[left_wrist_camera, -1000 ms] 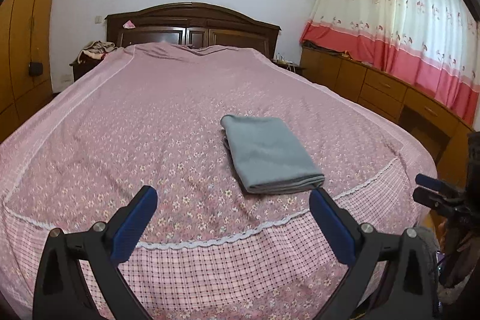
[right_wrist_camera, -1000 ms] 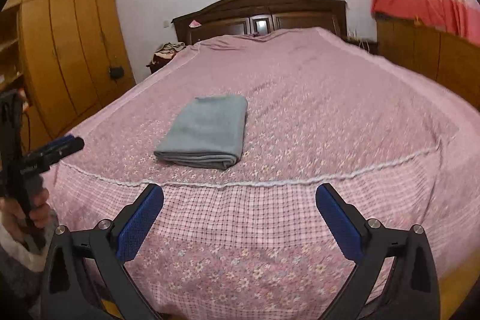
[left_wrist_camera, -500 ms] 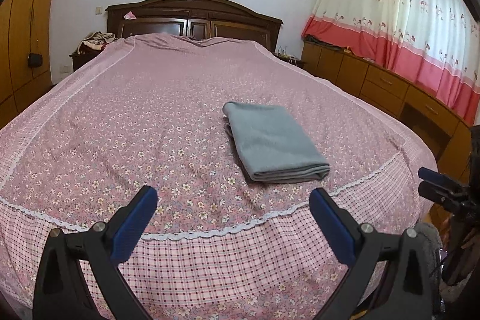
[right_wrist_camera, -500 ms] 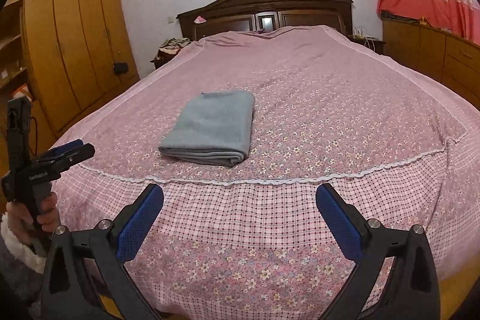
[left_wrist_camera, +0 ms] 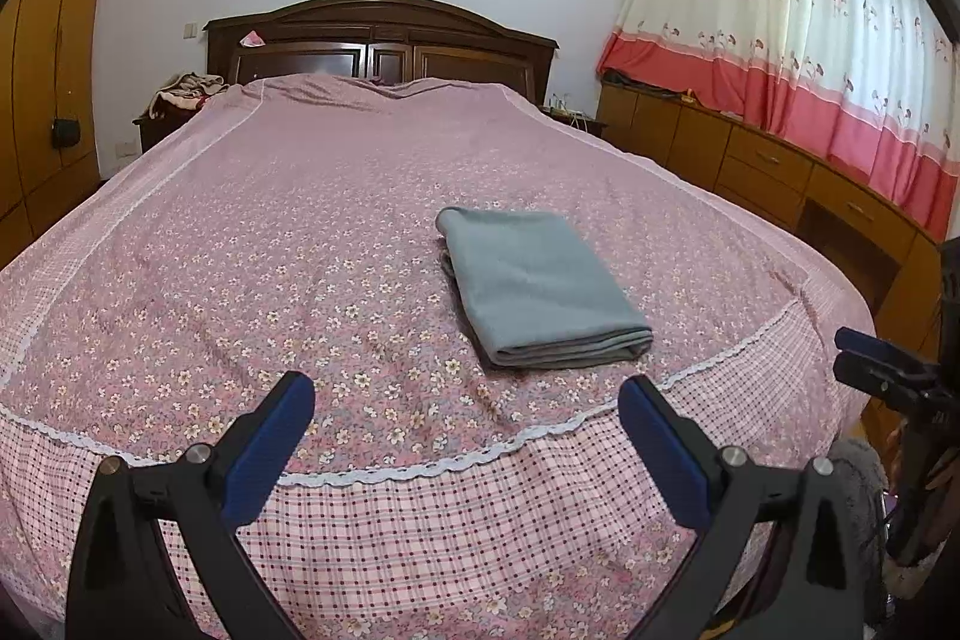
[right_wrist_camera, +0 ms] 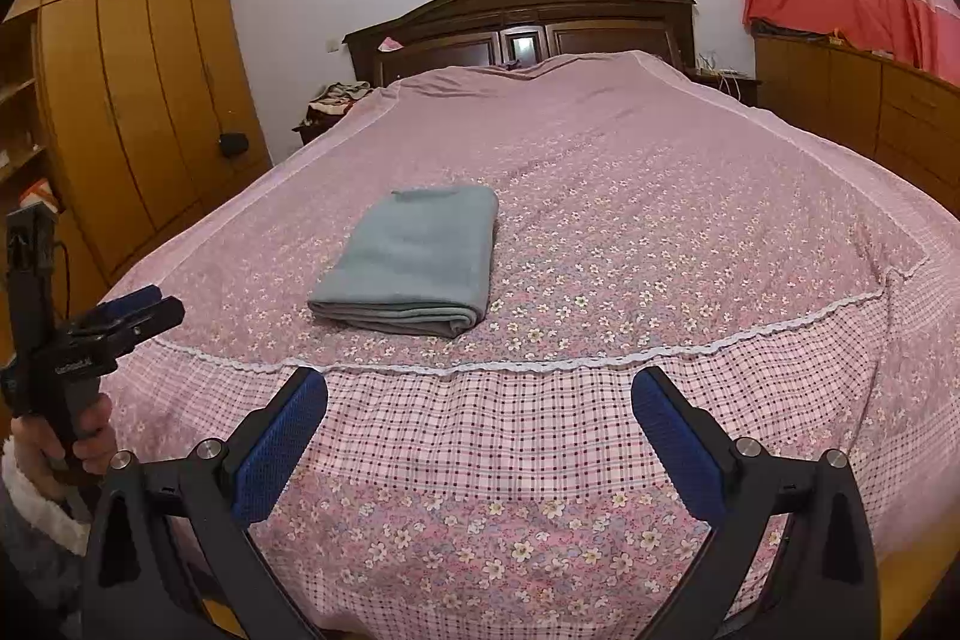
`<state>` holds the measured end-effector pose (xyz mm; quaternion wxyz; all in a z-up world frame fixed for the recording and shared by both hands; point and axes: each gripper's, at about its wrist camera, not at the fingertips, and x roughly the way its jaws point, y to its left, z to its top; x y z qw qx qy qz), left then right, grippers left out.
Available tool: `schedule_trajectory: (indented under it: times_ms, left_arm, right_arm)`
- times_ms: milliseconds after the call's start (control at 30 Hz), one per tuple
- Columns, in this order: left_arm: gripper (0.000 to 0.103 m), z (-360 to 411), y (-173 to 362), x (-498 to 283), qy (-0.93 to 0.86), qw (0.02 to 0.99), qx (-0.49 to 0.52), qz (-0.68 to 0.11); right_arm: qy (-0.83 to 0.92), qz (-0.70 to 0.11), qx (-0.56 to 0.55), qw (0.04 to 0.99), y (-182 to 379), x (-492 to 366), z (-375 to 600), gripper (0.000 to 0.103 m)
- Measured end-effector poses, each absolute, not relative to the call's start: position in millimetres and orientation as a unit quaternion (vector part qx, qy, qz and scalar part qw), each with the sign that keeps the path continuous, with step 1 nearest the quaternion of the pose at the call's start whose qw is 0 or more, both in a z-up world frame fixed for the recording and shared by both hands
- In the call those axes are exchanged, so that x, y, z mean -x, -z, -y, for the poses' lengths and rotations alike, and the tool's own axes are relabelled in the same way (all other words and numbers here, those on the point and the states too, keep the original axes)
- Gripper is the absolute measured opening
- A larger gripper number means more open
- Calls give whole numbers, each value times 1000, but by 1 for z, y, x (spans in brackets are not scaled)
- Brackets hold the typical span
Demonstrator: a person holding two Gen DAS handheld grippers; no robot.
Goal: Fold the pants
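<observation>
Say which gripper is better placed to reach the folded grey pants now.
Neither by much, likely the left. The folded grey-blue fabric pants lie right of centre ahead of the left gripper, left of centre ahead of the right gripper. Both are open, off the floral pink bedspread.

The only lettering is a small white mark on the side of the left tongs, at nine o'clock in the right wrist view, too blurred to read.

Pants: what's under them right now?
The folded pants lie on the floral bedspread. Nothing else shows at their edges; the patch beneath is covered.
</observation>
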<state>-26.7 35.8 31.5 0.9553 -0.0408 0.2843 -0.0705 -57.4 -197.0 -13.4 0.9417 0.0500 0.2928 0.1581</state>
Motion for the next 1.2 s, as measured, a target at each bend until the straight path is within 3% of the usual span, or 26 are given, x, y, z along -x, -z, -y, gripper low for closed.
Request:
schedule_trajectory:
  times_ms: [1200]
  left_arm:
    - [103, -22, -30, 25, 86, 957, 37, -276]
  right_arm:
    - [-163, -308, -63, 935, 24, 50, 210, 103]
